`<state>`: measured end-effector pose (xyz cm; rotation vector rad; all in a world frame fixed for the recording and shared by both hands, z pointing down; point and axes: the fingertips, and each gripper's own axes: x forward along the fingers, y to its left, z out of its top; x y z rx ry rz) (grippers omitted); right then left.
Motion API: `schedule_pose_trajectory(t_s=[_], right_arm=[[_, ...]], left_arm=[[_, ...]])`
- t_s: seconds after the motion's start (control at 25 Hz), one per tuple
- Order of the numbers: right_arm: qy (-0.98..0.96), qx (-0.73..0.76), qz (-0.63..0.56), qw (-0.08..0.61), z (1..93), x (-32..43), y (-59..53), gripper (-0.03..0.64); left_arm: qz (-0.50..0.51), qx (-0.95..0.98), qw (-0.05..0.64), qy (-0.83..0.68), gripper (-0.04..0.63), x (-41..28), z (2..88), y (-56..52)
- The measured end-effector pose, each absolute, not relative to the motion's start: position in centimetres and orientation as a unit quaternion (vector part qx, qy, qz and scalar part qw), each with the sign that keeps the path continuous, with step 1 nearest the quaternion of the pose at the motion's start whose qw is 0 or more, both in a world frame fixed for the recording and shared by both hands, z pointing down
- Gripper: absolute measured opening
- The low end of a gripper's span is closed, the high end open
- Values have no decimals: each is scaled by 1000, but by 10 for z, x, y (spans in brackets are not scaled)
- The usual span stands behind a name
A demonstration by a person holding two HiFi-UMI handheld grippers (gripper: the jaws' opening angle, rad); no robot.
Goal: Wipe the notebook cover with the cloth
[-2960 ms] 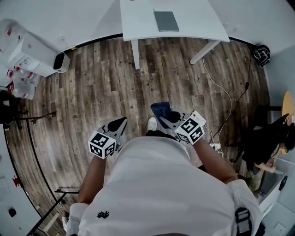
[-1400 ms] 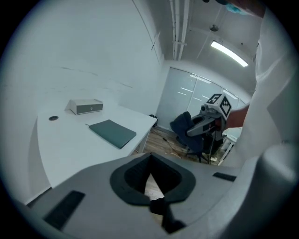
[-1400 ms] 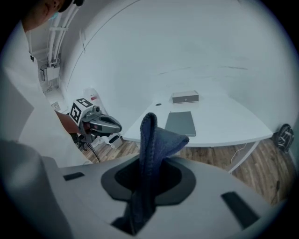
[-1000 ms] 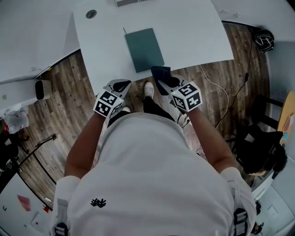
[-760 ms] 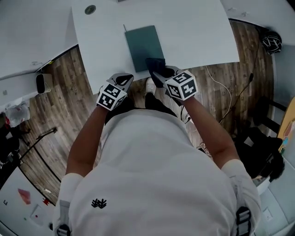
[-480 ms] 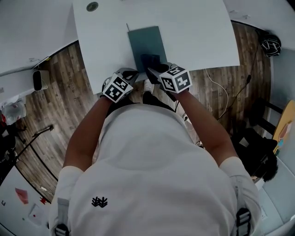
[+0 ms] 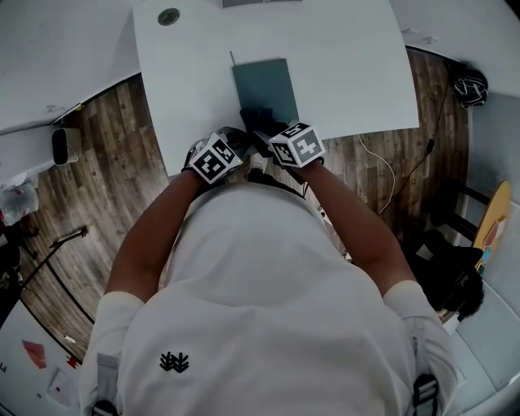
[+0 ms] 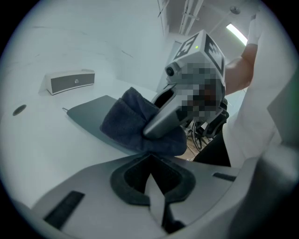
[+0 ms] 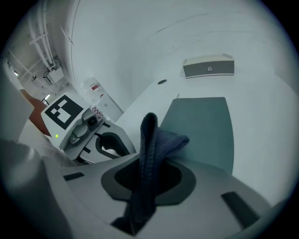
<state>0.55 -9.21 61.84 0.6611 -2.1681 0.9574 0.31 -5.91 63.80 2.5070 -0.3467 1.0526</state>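
A teal notebook (image 7: 264, 84) lies flat on the white table (image 7: 349, 65), close to its near edge. My right gripper (image 7: 258, 130) is shut on a dark blue cloth (image 7: 257, 119), which rests over the notebook's near end. In the right gripper view the cloth (image 9: 148, 140) stands up between the jaws with the notebook (image 9: 205, 126) just beyond. My left gripper (image 7: 236, 140) hovers at the table edge, left of the cloth, shut and holding nothing. The left gripper view shows the cloth (image 8: 124, 123) bunched on the notebook (image 8: 86, 112) under the right gripper (image 8: 166, 116).
A grey speaker bar (image 9: 208, 68) sits at the table's far edge, and a round cable hole (image 7: 169, 15) at its far left. On the wooden floor are a white cable (image 7: 380, 175), a dark round object (image 7: 469, 85) and a small white device (image 7: 61, 145).
The person has walked up to the table. Both grippers have moved forward, and the cloth in the right gripper has come from above the floor onto the notebook's near end.
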Motion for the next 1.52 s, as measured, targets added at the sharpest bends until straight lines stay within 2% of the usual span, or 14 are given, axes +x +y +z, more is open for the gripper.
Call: schedule_pose_trajectory(t_s=[0.2, 0.52, 0.88, 1.52], right_arm=[[-817, 277, 373, 343, 626, 30, -100, 61], [-791, 319, 380, 358, 633, 88, -116, 61], [-763, 353, 382, 385, 633, 132, -128, 61], [-815, 247, 380, 362, 618, -7, -140, 61]], left_arm=[[374, 898, 206, -110, 0, 5, 637, -62], [382, 882, 261, -84, 0, 3, 641, -60], [384, 879, 273, -77, 0, 8, 640, -59], [385, 875, 285, -71, 0, 9, 640, -59]])
